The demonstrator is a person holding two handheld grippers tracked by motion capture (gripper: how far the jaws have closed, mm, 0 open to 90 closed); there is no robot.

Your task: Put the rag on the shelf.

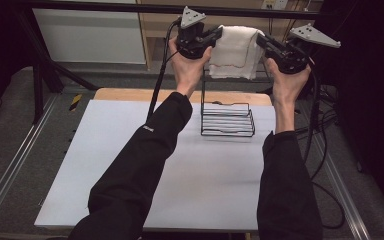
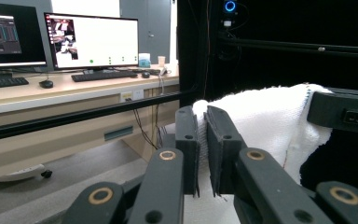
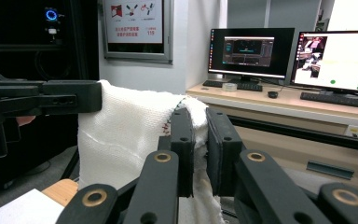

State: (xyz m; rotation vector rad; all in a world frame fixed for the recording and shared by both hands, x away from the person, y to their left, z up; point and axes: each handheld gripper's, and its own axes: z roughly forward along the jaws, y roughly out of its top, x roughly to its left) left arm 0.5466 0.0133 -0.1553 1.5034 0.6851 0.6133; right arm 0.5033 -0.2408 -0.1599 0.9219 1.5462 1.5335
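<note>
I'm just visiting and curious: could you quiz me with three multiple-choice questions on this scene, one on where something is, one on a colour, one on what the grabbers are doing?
1. Where does the wire rack stand?
A. On the white table top
B. On the floor beside the table
C. In the person's left hand

2. What colour is the cloth?
A. Blue
B. White
C. Black

3. What are the left gripper and the right gripper doing?
A. Both hang open over the table
B. One holds the rack
C. Each is shut on an end of the cloth

Answers: 1 A, the high view shows the rack on the table, toward its far edge. 2 B, the cloth is white in all three views, with a thin coloured stitch line. 3 C, each gripper view shows its jaws pinching a fold of cloth, which is held up between them, above the rack.
</note>
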